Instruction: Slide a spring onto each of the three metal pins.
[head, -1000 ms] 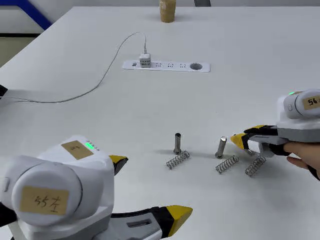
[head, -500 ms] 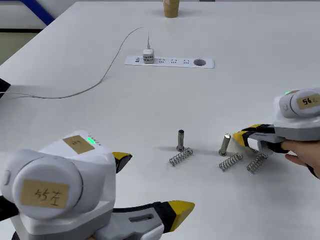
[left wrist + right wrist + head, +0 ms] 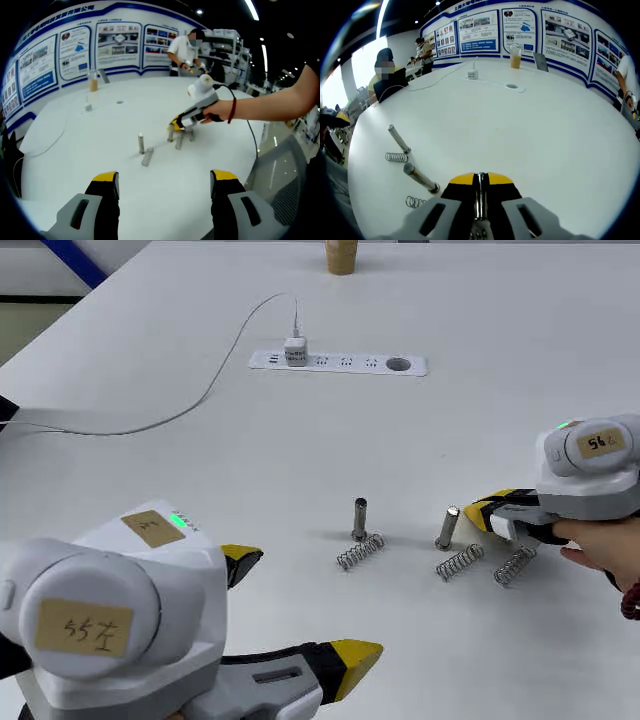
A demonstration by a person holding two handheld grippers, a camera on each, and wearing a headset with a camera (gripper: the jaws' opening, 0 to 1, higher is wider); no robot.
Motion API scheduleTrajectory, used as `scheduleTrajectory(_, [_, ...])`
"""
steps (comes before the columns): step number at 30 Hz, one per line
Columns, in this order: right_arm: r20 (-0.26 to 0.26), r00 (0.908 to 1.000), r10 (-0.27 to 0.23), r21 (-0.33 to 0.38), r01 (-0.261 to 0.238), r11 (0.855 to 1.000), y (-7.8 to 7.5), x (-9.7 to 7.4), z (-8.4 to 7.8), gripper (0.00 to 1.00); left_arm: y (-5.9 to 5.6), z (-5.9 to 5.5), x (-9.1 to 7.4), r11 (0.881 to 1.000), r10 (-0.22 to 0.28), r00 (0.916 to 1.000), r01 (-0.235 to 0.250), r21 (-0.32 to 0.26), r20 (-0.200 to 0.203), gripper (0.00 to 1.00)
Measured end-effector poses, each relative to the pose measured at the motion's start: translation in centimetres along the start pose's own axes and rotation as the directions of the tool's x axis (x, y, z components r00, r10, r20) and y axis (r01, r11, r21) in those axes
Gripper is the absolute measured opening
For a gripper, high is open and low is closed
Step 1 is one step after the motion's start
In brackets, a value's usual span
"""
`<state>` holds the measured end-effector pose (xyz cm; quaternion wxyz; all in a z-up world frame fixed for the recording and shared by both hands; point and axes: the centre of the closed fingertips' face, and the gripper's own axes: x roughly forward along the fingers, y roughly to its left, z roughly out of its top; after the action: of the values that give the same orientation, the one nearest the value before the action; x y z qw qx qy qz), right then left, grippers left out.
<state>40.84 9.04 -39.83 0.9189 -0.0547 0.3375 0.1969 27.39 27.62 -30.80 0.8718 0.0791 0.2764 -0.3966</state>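
Two metal pins stand on the white table: one in the middle and one leaning to its right. Three springs lie flat beside them: spring, spring and spring. My right gripper sits low just right of the leaning pin, shut on a third metal pin that shows between its yellow tips. My left gripper hovers open at the near left, well short of the pins, with nothing between its fingers.
A white power strip with a plugged adapter and a cable lies further back. A paper cup stands at the far edge. People sit and stand beyond the table.
The head camera has shifted a little. The right gripper stays by the leaning pin, barely moved. The left gripper remains open at the near left.
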Motion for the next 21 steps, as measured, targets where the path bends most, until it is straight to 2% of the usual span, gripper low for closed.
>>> scheduleTrajectory(4, [0.001,1.0000,-0.005,0.008,0.005,1.000,0.0,-0.4,0.1,0.08,0.0,0.1,0.0,1.000,0.001,1.0000,-0.001,0.001,0.002,0.76])
scheduleTrajectory(9, [0.030,0.9996,0.002,0.042,-0.003,0.999,-0.2,-1.5,0.9,0.08,0.0,0.2,-0.1,1.000,0.002,0.9999,-0.002,-0.003,0.010,0.76])
scheduleTrajectory(18, [0.060,0.9982,0.005,0.056,-0.008,0.998,-0.1,-3.3,1.6,0.08,0.0,0.1,-0.2,1.000,0.001,1.0000,-0.002,0.004,0.009,0.75])
scheduleTrajectory(21, [0.078,0.9969,-0.005,0.063,0.000,0.998,-0.2,-3.9,2.0,0.08,0.1,0.4,-0.4,1.000,0.004,0.9997,-0.004,0.002,0.024,0.75])
